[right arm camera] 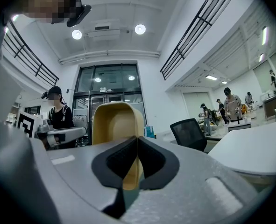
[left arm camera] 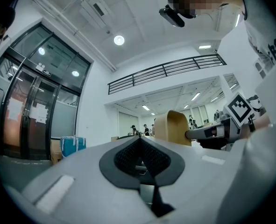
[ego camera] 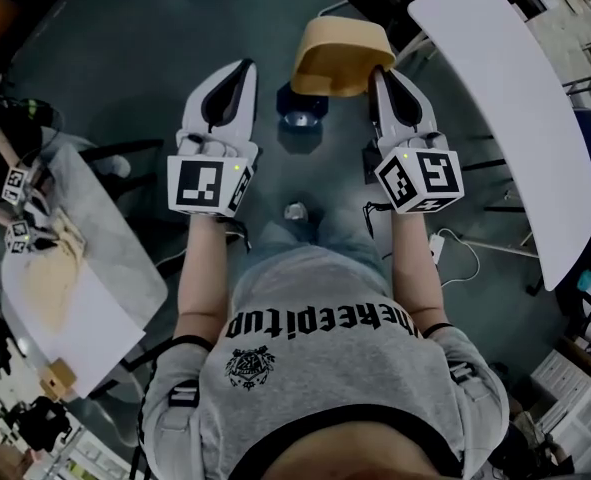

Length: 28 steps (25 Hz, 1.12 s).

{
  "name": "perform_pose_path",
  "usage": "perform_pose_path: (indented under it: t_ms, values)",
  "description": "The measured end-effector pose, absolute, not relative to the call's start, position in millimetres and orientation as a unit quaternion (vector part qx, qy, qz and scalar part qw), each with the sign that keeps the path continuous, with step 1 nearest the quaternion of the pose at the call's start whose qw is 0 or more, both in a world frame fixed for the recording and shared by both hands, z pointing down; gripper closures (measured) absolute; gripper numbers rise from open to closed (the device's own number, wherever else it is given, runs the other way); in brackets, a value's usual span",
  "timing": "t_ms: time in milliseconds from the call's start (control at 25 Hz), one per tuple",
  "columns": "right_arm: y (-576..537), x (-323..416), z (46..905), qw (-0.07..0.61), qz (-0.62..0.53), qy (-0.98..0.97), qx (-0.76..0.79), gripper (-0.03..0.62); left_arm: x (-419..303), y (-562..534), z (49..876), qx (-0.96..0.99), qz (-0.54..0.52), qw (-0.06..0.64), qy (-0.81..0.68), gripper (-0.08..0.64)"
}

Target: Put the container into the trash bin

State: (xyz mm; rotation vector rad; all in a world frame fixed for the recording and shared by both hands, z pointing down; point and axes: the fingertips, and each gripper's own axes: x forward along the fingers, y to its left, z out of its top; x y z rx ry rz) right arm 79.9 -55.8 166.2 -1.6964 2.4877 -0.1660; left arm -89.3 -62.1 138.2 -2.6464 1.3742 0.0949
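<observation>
Right gripper [right arm camera: 137,143] pinches the tan thin-walled tub [ego camera: 335,53] by its wall — probably light, bendy; left gripper [left arm camera: 140,141] pressed together, empty.

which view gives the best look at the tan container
The right gripper view: the container fills the centre, open side facing the camera, with the right tongs shut on its wall. The head view shows it from above, at those tongs' tip; the left gripper view shows it small and side-on.
</observation>
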Motion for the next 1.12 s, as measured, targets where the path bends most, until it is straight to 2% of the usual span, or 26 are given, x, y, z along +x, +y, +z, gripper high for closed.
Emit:
perform_pose_path:
  t_ms: [640, 1120]
  values:
    - [-109.2, 102.9, 187.8, 0.022, -0.076, 0.844, -0.530, 0.580, -62.0, -115.8, 146.9, -0.876, 0.016, 0.070, 0.477, 0.541]
    - [-172.9, 98.3, 216.7, -0.024, -0.099, 0.874, -0.475, 0.580, -65.0, -154.3, 170.2, -0.847, 0.017, 0.035, 0.530, 0.541]
